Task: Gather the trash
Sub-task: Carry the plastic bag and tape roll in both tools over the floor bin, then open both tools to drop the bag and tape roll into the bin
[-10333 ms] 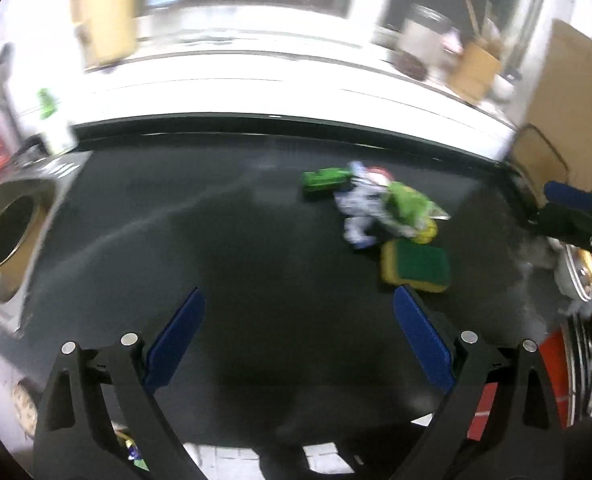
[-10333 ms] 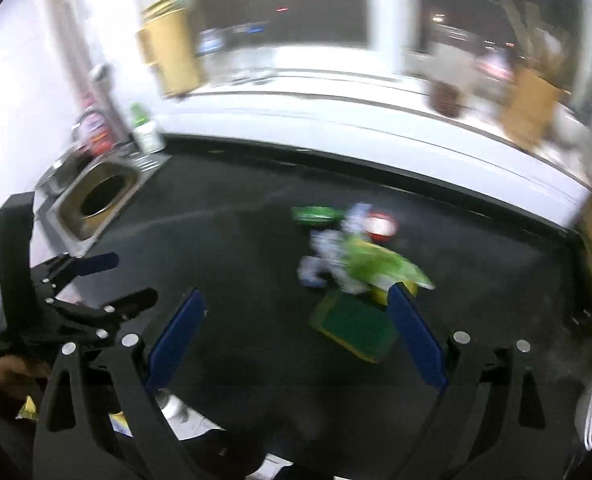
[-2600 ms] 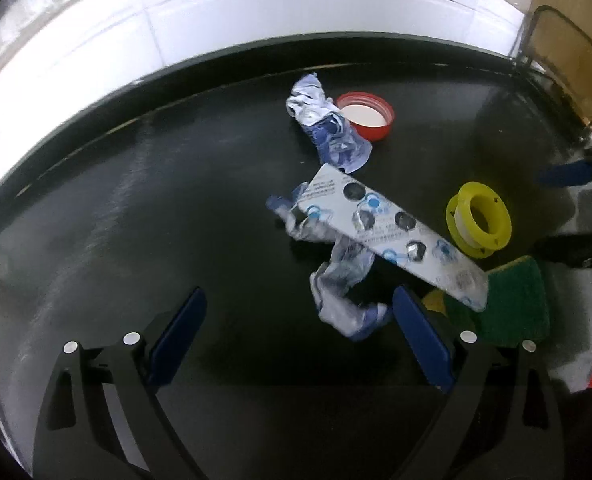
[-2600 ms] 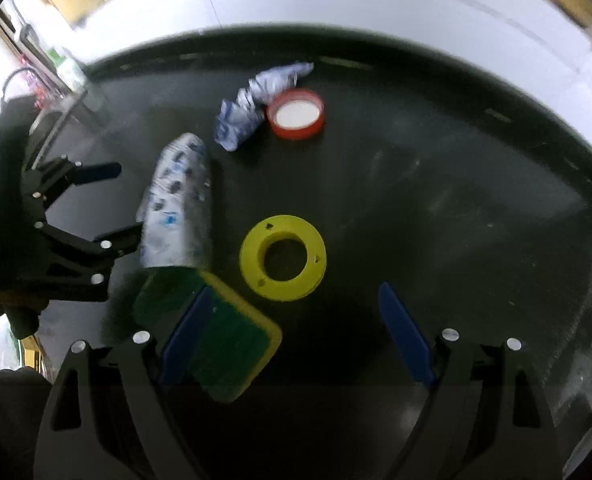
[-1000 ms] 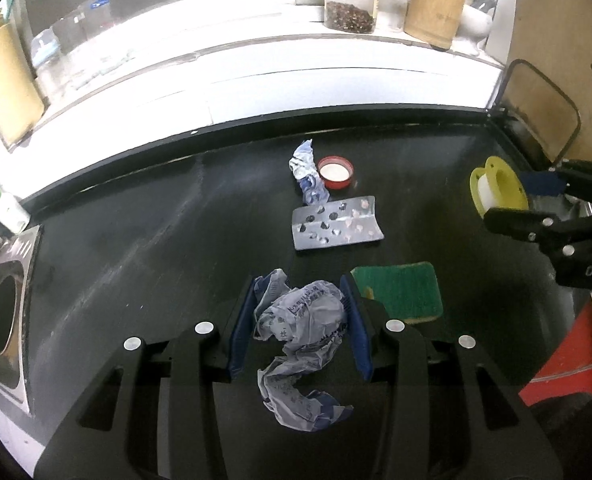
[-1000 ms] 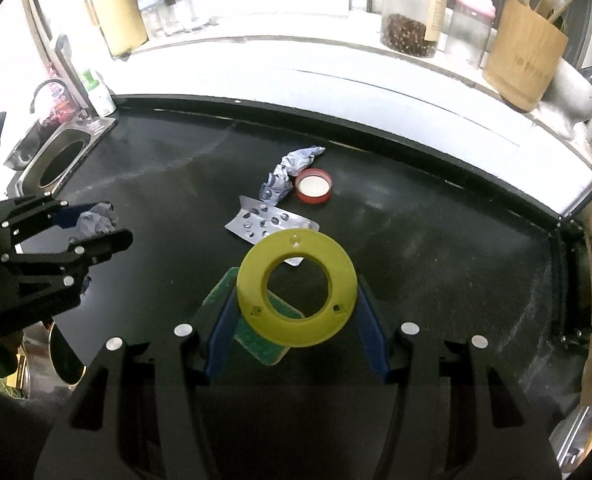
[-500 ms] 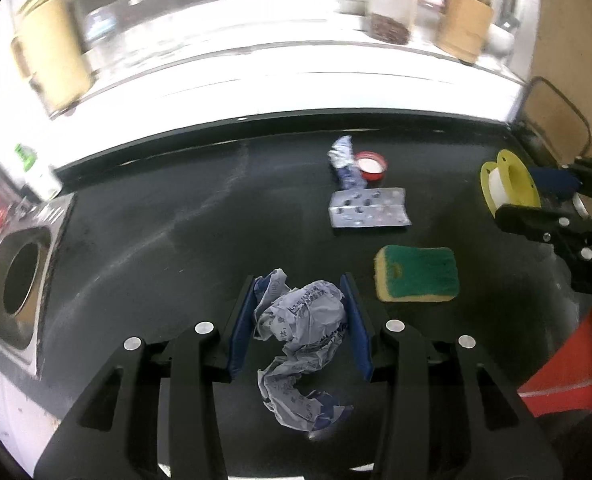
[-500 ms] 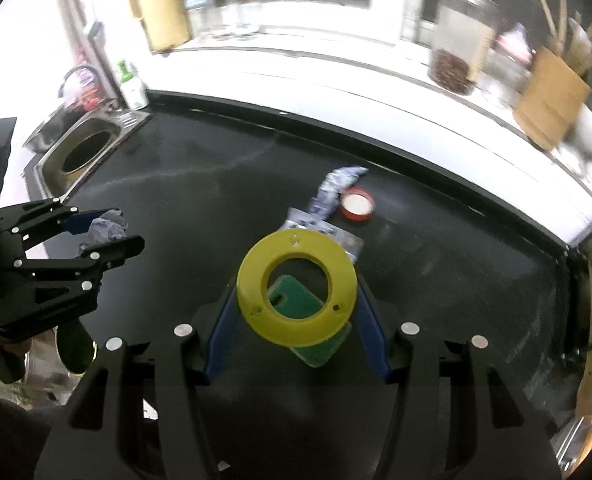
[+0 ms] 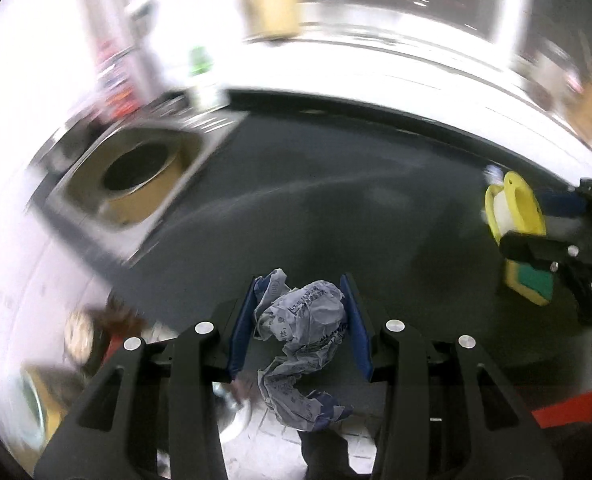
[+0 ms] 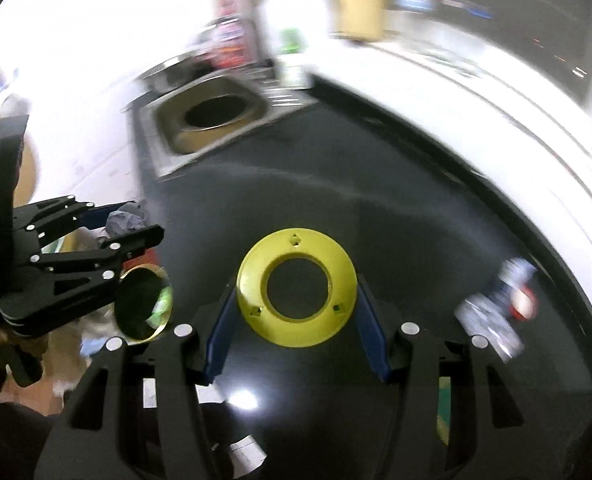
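My left gripper (image 9: 300, 312) is shut on a crumpled blue-and-white wrapper (image 9: 300, 320), held above the front edge of the black counter (image 9: 336, 216). It also shows in the right wrist view (image 10: 125, 226). My right gripper (image 10: 296, 300) is shut on a yellow tape spool (image 10: 296, 286), also seen in the left wrist view (image 9: 514, 210). A blister pack (image 10: 490, 328), a red cap (image 10: 522, 304) and another crumpled wrapper (image 10: 510, 278) lie on the counter at the right. Below the counter edge is a gold-rimmed bin (image 10: 143, 308) holding green trash.
A steel sink with a round hole (image 9: 135, 172) sits at the counter's left end, with a green-capped bottle (image 9: 201, 76) behind it. A green-and-yellow sponge (image 9: 530, 282) lies on the counter at right. A white tiled ledge (image 9: 416, 92) runs behind. The views are motion-blurred.
Both grippers have swung left, toward the sink end and the counter's front edge, still holding the wrapper and the spool. The bin below has come into view.
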`<state>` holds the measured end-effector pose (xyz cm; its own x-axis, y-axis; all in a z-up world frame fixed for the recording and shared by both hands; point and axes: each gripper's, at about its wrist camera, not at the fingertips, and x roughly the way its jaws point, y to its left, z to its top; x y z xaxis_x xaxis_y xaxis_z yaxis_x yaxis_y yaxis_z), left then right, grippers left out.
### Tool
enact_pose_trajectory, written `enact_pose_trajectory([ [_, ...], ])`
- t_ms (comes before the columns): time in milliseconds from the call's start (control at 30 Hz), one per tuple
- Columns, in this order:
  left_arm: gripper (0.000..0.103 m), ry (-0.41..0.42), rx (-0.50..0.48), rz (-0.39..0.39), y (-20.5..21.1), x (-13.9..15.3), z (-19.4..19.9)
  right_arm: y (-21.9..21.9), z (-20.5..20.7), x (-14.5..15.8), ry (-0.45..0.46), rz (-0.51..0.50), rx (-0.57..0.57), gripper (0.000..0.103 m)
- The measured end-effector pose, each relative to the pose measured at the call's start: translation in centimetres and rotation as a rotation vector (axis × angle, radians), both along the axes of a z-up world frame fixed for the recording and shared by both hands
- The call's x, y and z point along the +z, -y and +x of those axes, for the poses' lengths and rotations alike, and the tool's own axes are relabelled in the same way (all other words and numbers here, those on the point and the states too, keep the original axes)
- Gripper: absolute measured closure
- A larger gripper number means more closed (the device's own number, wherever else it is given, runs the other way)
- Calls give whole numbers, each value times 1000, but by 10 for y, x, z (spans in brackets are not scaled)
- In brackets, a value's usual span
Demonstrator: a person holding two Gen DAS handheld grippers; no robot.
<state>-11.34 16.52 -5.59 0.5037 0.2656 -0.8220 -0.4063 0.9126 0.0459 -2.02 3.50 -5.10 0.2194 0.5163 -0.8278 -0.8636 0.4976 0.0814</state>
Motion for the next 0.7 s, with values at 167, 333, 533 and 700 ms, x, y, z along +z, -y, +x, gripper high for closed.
enact_pose_trajectory([
  [167, 62, -9, 240, -17, -60, -15, -80, -96, -53, -17, -56, -3, 248, 48],
  [333, 62, -20, 459, -64, -109, -50, -159, -174, -117, -49, -133, -23, 453, 48],
  [533, 62, -33, 655, -134, -152, -114, -243, -258, -188, -121, -226, -101, 602, 48],
  [700, 62, -2, 747, -202, -177, -173, -287, -315, -216, -188, -278, -192, 626, 48],
])
